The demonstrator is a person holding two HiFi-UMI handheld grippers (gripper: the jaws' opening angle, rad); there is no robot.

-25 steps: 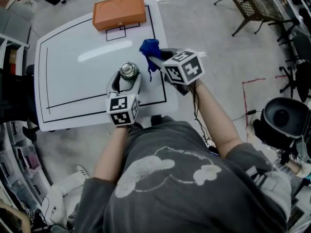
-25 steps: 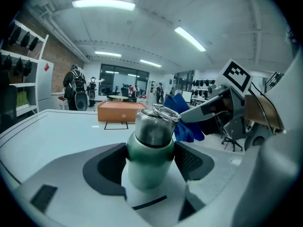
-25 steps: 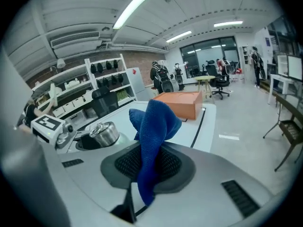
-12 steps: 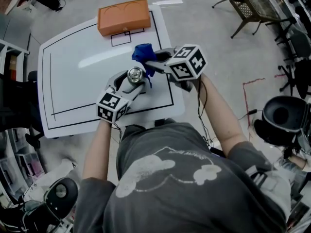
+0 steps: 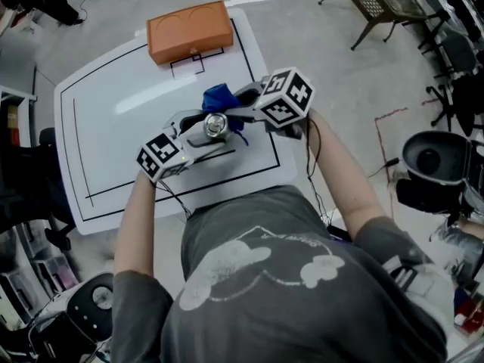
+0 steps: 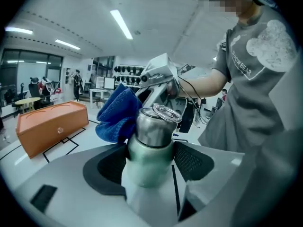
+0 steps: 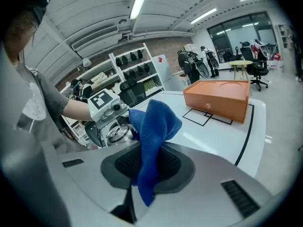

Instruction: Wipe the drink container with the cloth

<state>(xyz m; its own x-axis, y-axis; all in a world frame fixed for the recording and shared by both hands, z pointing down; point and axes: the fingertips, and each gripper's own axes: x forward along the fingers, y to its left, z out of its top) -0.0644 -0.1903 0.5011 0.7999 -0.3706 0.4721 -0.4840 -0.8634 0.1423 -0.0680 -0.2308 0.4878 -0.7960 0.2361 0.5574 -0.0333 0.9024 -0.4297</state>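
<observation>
At far left, off the table edge, a dark piece of furniture (image 5: 26, 180), pushed up beside the white surface (image 5: 113, 119) with black ruled lines.

Toward the far edge of that surface, an orange rectangular box (image 5: 189, 32) (image 6: 49, 126) (image 7: 218, 96), lying flat across a small black outlined square, well apart from both tools.

Over the near right part of the surface, the left hand-held gripper (image 5: 198, 127) (image 7: 106, 105), jaws clamped on either side of a silver-and-pale-green metal drink container (image 5: 215, 125) (image 6: 154, 141) (image 7: 118, 132). Gripped around the pale green lower body, with the steel upper part and clear lid clear of the jaws and turned up toward the head camera. Impossible to tell whether its base touches the surface.

Just right of it, a blue terry cloth (image 5: 219, 97) (image 6: 117, 115) (image 7: 154, 136), bunched and touching the container's side just under the lid. Pinched between the pressed-together jaws of the right hand-held gripper (image 5: 238, 108) (image 6: 158, 72), with one end hanging loose below them. From the right gripper view, partly in the way of the container, only the lid showing past it.

Further right, on the grey floor: red tape lines (image 5: 393, 119), a black round object (image 5: 431, 157), and at the top a dark metal-frame chair (image 5: 378, 10).
</observation>
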